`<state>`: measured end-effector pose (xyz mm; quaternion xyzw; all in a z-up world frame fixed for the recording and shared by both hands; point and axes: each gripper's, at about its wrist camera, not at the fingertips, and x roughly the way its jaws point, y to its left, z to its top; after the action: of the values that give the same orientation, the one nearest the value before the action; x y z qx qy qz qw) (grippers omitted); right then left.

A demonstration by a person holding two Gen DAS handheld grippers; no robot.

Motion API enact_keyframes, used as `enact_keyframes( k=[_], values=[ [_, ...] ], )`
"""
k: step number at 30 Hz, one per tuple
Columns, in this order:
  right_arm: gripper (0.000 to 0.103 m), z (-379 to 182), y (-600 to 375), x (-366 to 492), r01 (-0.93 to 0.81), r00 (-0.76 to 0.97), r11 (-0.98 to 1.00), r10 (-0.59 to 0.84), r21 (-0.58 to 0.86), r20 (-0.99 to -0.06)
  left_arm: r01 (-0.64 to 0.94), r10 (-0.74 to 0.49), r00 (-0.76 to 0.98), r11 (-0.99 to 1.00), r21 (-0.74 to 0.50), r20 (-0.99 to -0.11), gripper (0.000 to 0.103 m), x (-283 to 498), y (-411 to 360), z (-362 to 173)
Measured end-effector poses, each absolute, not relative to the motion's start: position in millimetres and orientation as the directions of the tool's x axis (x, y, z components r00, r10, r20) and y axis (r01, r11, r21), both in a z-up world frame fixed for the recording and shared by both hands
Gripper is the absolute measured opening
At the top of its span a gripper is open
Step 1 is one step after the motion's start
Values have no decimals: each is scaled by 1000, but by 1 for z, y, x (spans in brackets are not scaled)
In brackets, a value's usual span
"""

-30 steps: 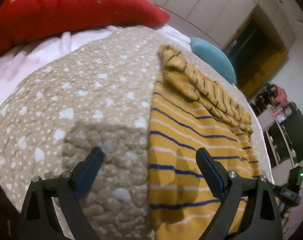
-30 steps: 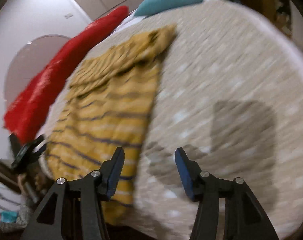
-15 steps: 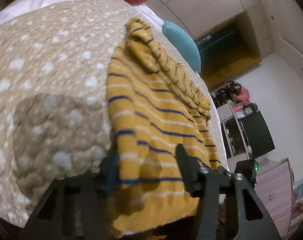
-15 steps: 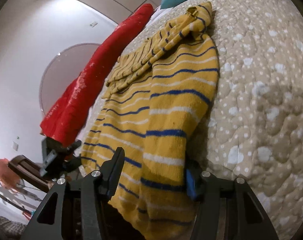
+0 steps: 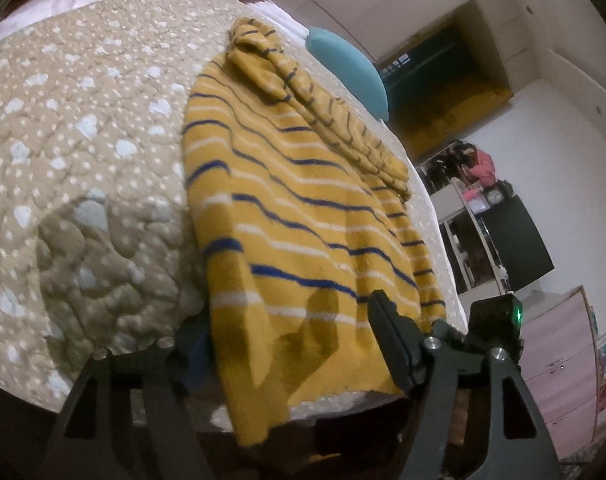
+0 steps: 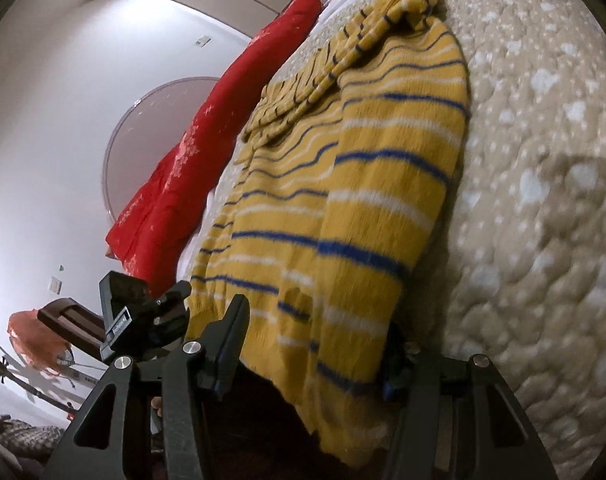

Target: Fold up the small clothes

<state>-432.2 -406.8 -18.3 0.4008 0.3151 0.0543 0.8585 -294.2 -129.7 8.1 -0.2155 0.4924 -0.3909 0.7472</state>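
Sweater (image 5: 303, 208) in mustard yellow, with thin blue and white stripes, lies flat on the beige quilt (image 5: 83, 128) that has white dots. Its lower hem hangs a little over the near edge of the bed. The sleeves are folded across the upper part of the body, and the collar end points to the far side, near a teal pillow (image 5: 347, 68).

Left gripper (image 5: 291, 340) is at one bottom corner of the sweater. Its two fingers stand apart, one on each side of the hem; the right finger (image 5: 391, 336) touches the cloth, while the left one is partly hidden behind the fabric. I cannot tell if the cloth is really pinched.

Right gripper (image 6: 315, 344) is at the other bottom corner. Its fingers are also spread around the hem, with the left finger (image 6: 231, 336) just beside the cloth and the other one mostly covered by it. Here too a firm grip is not sure. This view is a little blurred.

A red pillow (image 6: 207, 152) lies along the far side of the bed. In the right wrist view, the left gripper's body is visible beside the sweater.
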Motion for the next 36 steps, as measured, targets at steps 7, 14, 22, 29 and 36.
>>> enact_keyframes(
  k=[7, 14, 22, 29, 36],
  values=[
    [57, -16, -383, -424, 193, 773, 760, 271, 620, -573, 315, -720, 243, 692, -649, -650, 29, -286, -135, 7],
    [12, -11, -384, -419, 278, 743, 795, 179, 540, -645, 270, -685, 266, 728, -630, -678, 9, -276, -124, 21],
    [9, 24, -385, -456, 194, 793, 755, 255, 626, -553, 371, -676, 352, 735, -567, -647, 7, -319, -104, 77],
    [9, 13, -368, -500, 192, 776, 738, 289, 647, -560, 357, -681, 304, 730, -582, -667, 7, -350, -92, 58],
    [9, 17, -366, -495, 199, 765, 767, 267, 610, -585, 352, -667, 326, 743, -569, -669, 7, -333, -92, 60]
  ],
)
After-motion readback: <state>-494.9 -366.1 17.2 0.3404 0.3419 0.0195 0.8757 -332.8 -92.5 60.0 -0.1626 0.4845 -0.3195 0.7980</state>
